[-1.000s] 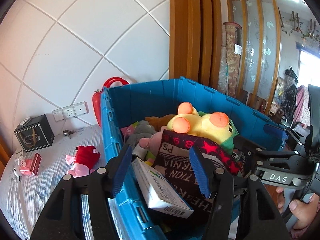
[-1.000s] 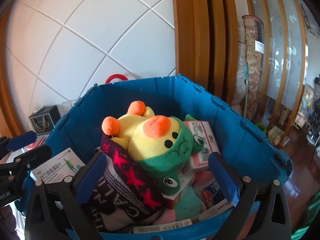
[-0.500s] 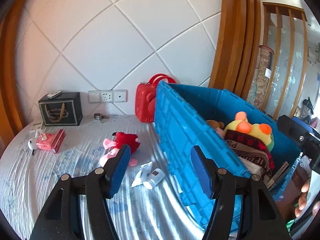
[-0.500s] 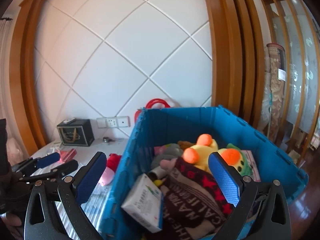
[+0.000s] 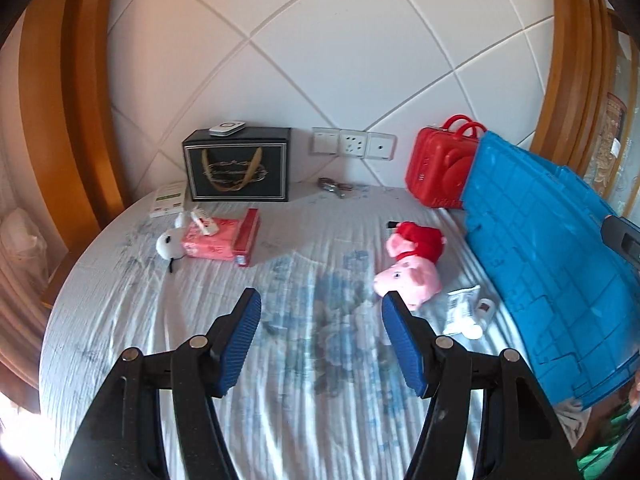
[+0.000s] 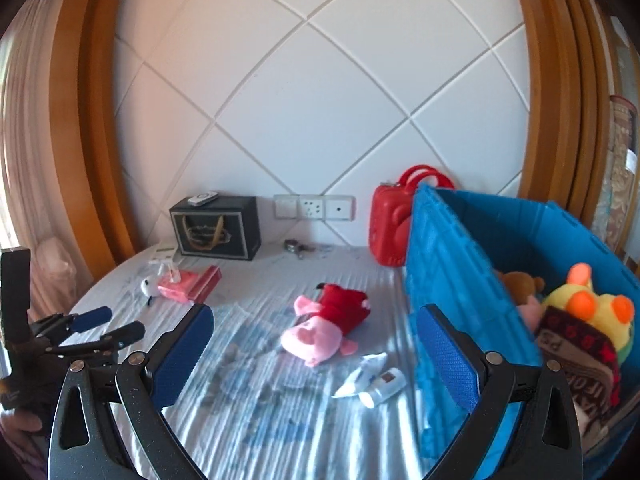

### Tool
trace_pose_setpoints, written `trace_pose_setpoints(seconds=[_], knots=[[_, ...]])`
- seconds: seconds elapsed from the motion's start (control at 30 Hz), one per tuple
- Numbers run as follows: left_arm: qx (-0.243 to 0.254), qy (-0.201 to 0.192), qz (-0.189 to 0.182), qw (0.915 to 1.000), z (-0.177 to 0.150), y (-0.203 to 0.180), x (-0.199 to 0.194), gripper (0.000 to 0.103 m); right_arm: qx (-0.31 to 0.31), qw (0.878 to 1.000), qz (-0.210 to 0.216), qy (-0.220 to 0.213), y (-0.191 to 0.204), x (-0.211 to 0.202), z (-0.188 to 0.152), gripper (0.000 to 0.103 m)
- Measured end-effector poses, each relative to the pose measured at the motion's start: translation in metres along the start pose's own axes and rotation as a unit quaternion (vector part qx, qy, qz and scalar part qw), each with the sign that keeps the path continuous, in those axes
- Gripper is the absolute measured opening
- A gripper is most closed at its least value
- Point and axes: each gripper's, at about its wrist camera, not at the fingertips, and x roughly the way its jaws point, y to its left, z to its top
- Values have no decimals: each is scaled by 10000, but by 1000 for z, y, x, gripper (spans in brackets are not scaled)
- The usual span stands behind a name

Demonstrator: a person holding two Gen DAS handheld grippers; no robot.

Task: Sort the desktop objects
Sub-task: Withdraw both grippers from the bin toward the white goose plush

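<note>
White wrinkled cloth covers the worktop (image 5: 160, 320) below us. Our left tool (image 5: 320, 334) and right tool (image 6: 314, 354) both hang open and empty. Just beyond lies the pink pig plush (image 6: 324, 326), beside the blue crate (image 6: 460, 288). We judge it soft and light; we would pinch its red-clothed body.

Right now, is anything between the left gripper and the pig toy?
Nothing visible. The left gripper is open over bare sheet, and the pig lies just ahead to its right. A small tube lies beyond the pig, beside the bin, not in between.
</note>
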Motion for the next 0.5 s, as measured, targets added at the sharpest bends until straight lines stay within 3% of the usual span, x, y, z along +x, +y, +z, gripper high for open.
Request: trace_pose_setpoints(seconds=[0.37, 0.5], knots=[[-323, 675, 1099, 9911, 32, 176, 79, 62, -298, 9906, 758, 1097, 108, 149, 15, 103], [-467, 902, 1183, 9878, 41, 216, 121, 62, -423, 9835, 938, 1489, 144, 210, 16, 103]])
